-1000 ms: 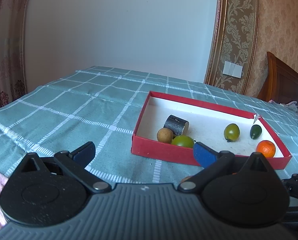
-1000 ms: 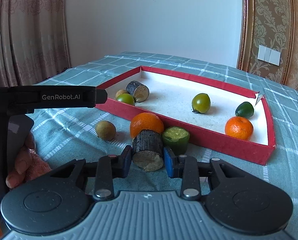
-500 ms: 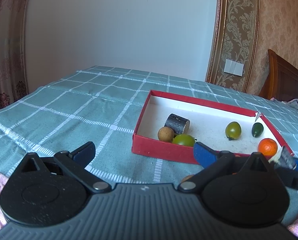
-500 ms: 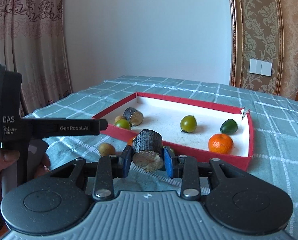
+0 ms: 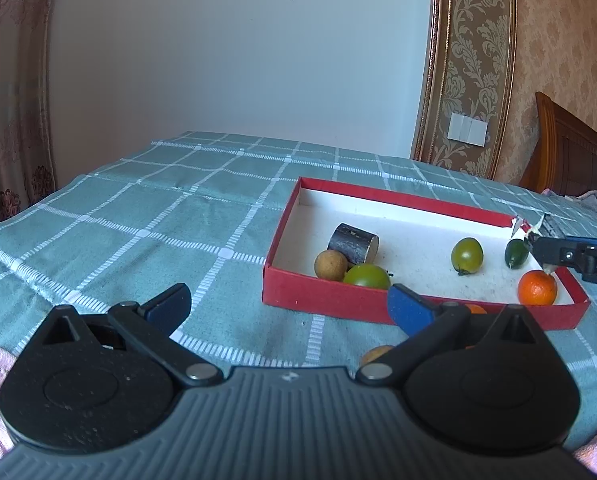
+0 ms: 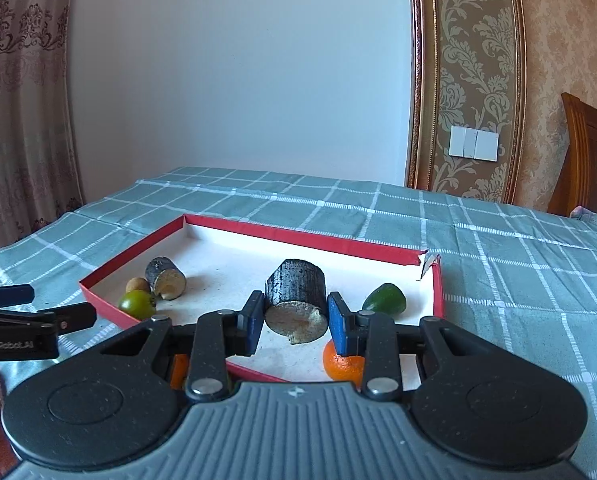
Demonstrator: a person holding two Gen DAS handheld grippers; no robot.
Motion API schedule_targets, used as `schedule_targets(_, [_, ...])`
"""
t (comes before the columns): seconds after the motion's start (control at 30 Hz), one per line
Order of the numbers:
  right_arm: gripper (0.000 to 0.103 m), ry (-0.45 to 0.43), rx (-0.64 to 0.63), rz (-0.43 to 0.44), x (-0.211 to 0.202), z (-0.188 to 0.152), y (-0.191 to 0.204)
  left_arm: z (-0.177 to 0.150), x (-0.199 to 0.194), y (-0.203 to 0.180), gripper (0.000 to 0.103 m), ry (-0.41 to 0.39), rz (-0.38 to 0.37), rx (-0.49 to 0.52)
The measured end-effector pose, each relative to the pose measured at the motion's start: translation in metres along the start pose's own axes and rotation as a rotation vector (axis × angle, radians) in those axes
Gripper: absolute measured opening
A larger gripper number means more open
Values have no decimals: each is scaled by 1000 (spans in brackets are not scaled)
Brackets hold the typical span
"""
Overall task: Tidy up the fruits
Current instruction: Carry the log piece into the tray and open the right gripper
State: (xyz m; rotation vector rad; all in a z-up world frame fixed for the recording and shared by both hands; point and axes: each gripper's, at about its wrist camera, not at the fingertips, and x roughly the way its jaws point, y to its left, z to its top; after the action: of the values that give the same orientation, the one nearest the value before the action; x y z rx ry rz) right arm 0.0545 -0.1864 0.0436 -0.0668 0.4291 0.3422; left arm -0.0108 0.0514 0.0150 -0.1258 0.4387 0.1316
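My right gripper [image 6: 296, 316] is shut on a dark cylindrical fruit piece [image 6: 296, 284] and holds it in the air over the red box [image 6: 298, 236]. In the box lie a second dark piece [image 6: 165, 278], a brown round fruit [image 6: 137, 284], a green tomato [image 6: 136, 304], a dark green fruit [image 6: 384, 299] and an orange [image 6: 342, 364]. Another green tomato [image 5: 466, 255] shows only in the left wrist view. My left gripper [image 5: 288, 308] stands open over the cloth in front of the box, nothing between its fingers. The right gripper [image 5: 566, 254] reaches in from that view's right edge.
Outside the box, on the green checked cloth [image 5: 138, 216], lie a second orange [image 5: 476, 309] and a brown fruit [image 5: 376, 354], both partly hidden by my left gripper's right finger. A wooden headboard [image 6: 590, 160] stands at the far right.
My right gripper has lifted the dark piece off the cloth and carried it forward over the box's front wall. The left gripper has stayed still and open.
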Motion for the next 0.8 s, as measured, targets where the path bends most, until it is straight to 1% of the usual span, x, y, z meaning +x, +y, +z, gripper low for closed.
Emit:
schedule_targets(0.1, [33,16,-1,-14,11,-1,-3,0,0,0,103,0,-1,2])
schedule_targets(0.3, [34,22,36,-5,22,-3,-11,0,0,-2,103,-2,2,10])
schedule_targets(0.33, [35,22,43,4,23,-2,-12,0,0,-2,103,-3,2,11])
schedule_targets(0.4, [46,18,59,2,23,-1,-14,0,0,-2,103,-2,2,10])
schedule_targets(0.43, [49,10,66,-2,21,-1,-16,0,0,-2,103,-2,2,10])
schedule_targets(0.47, [53,0,71,-4,19,-1,-17,0,-1,-2,103,-1,1,9])
schedule_targets(0.57, [53,-26,81,-4,6,-4,-20,0,-2,-2,103,-5,-1,10])
schedule_targets(0.67, [54,-59,118,5,-15,-13,-28,-1,-5,-2,103,-15,-15,19])
schedule_targets(0.73, [57,-81,154,0,-30,-22,-37,-2,-11,-1,103,-41,-42,32])
schedule_targets(0.8, [65,-106,192,-15,-45,-34,-46,-3,-17,-3,103,-56,-39,59])
